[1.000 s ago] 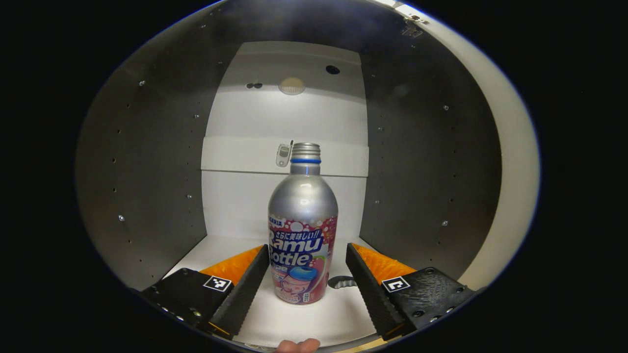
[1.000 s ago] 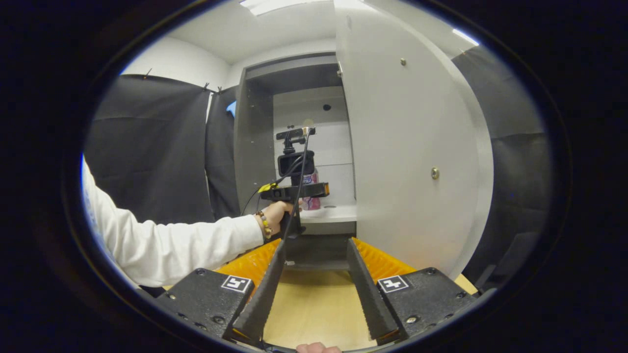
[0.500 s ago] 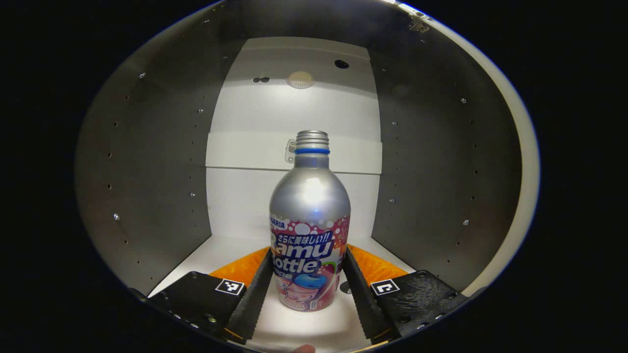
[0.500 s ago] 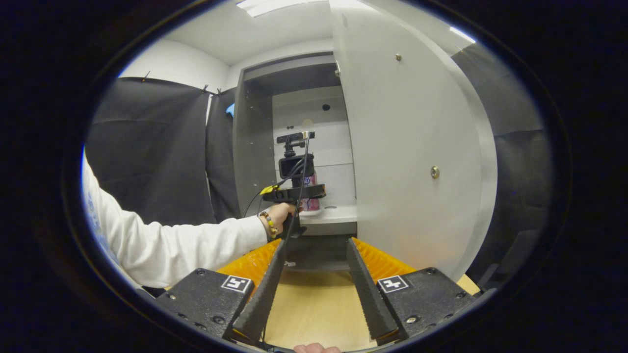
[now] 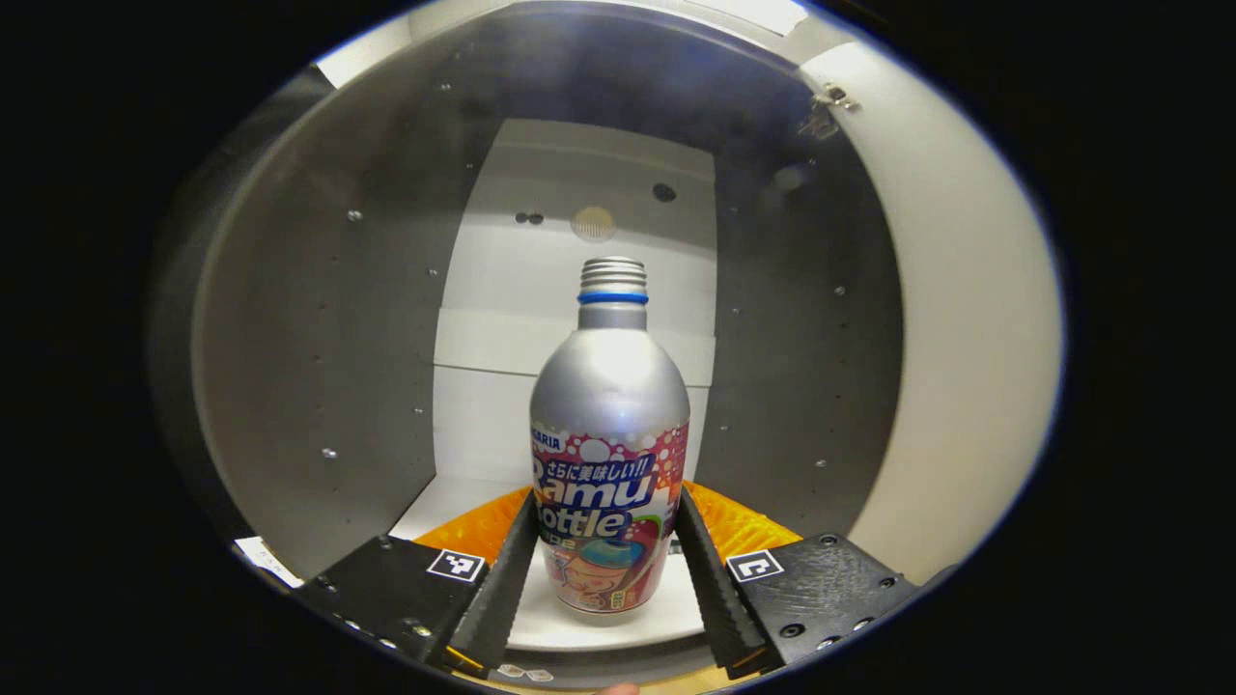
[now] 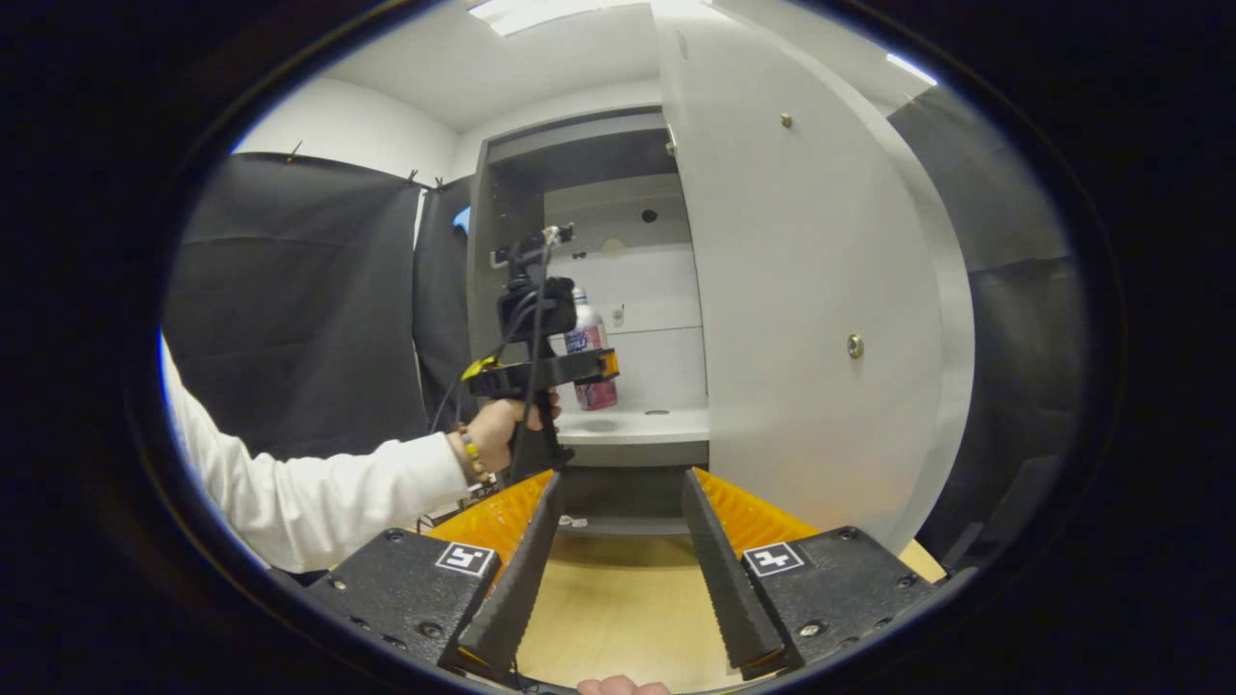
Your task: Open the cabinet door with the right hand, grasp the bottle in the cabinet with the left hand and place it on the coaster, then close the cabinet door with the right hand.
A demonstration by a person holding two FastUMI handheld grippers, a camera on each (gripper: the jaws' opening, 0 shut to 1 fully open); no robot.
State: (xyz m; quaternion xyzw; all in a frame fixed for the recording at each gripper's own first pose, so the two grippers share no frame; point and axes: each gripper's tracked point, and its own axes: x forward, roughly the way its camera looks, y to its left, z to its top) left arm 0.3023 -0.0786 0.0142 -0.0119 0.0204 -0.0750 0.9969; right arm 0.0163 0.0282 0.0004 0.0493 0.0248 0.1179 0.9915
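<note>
Left hand-held gripper (image 5: 606, 569) clamped on upright silver aluminium bottle (image 5: 609, 454), above white cabinet shelf (image 6: 632, 426); smooth wall may slip. Right hand-held gripper (image 6: 618, 569) open, empty.

Left gripper view peers closely into cabinet (image 5: 319, 338); right gripper view faces it from farther back.

The cabinet (image 6: 502, 280) mouth stands open, its door (image 6: 811, 319) swung wide on the right. Inside, dark side walls (image 5: 319, 386) hem the shelf (image 6: 637, 425) on both sides. The bottle (image 5: 609, 454) fills the gap of the left tool (image 5: 606, 569). The worktop (image 6: 618, 598) below the right tool (image 6: 618, 569) lies open.
</note>
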